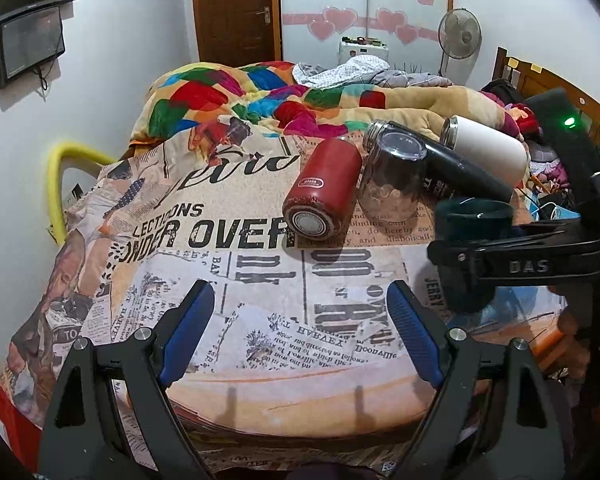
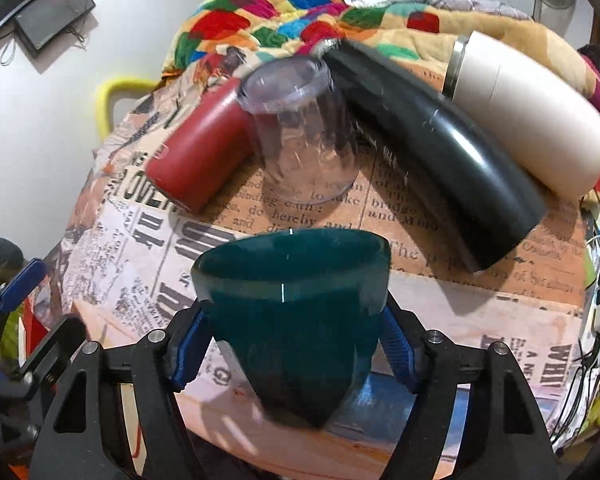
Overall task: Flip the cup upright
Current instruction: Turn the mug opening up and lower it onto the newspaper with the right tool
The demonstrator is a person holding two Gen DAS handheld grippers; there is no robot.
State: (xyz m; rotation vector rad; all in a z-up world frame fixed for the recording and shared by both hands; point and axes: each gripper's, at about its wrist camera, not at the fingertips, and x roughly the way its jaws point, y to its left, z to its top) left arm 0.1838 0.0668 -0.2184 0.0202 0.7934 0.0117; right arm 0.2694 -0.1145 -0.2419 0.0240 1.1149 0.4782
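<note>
Right claw (image 2: 292,344) clamps teal cup (image 2: 296,320), seemingly upright; left claw (image 1: 300,336) wide, empty.

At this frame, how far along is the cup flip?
Done: the right gripper is shut on the teal cup, held above the newspaper-print cloth with its open rim facing up.
In hand: only that cup; the left gripper is open and holds nothing.
Left: setting the cup down and letting go. The clear cup stands upside down, and the red, black and white bottles lie on their sides.
</note>
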